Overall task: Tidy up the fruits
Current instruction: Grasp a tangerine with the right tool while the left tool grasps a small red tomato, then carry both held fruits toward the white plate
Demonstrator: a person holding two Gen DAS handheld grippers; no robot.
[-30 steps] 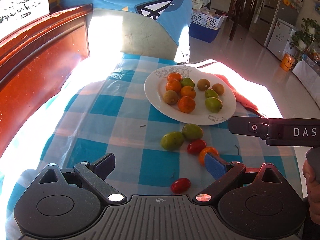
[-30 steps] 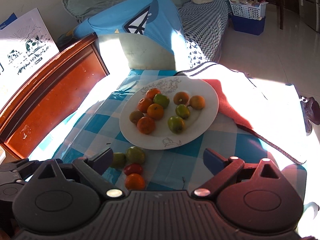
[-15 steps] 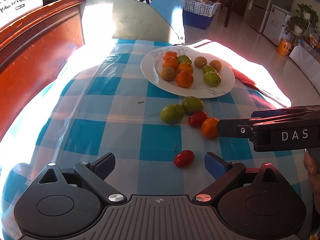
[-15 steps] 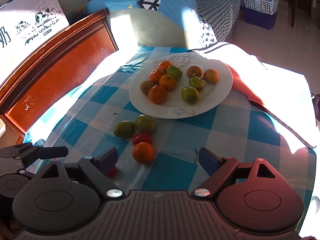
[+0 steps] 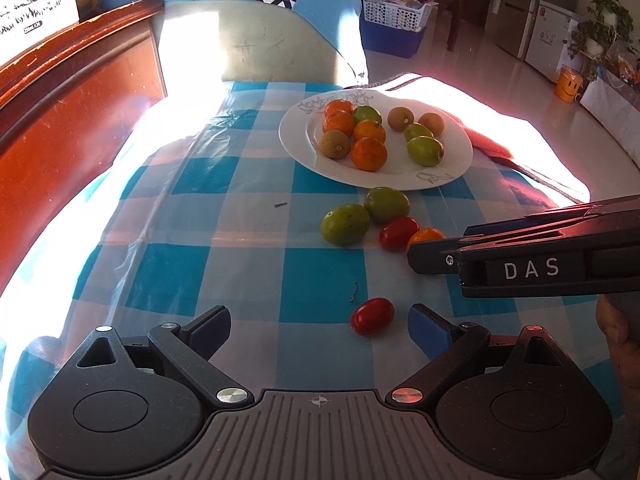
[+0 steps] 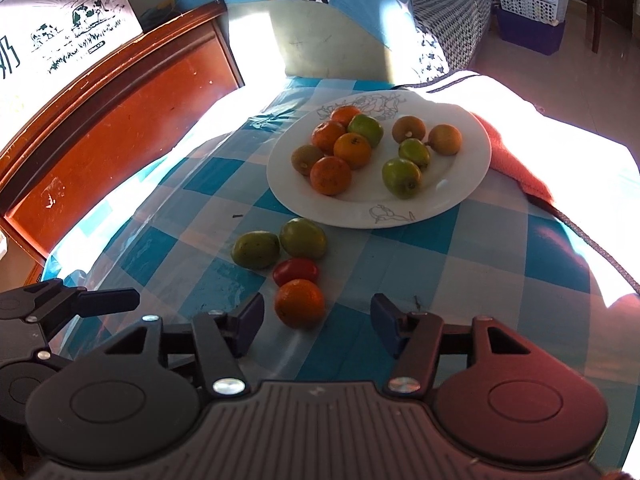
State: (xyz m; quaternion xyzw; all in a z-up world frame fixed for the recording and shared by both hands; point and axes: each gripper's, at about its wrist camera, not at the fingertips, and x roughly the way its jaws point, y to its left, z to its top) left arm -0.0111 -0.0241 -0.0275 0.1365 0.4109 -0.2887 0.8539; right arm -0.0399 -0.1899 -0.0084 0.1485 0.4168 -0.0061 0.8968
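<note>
A white plate holds several orange, green and brown fruits. On the blue checked cloth in front of it lie two green fruits, a red tomato and an orange, partly hidden in the left wrist view. A second red tomato lies just ahead of my open left gripper, near its right finger. My right gripper is open, with the orange just ahead between its fingertips.
A red wooden headboard runs along the left. A chair back draped in blue cloth stands behind the table. An orange-red cloth lies right of the plate. The right gripper's body crosses the left wrist view.
Both grippers have come closer to the loose fruits. The right gripper has moved in over the orange, and the lone tomato now sits nearer the left gripper's right finger.
</note>
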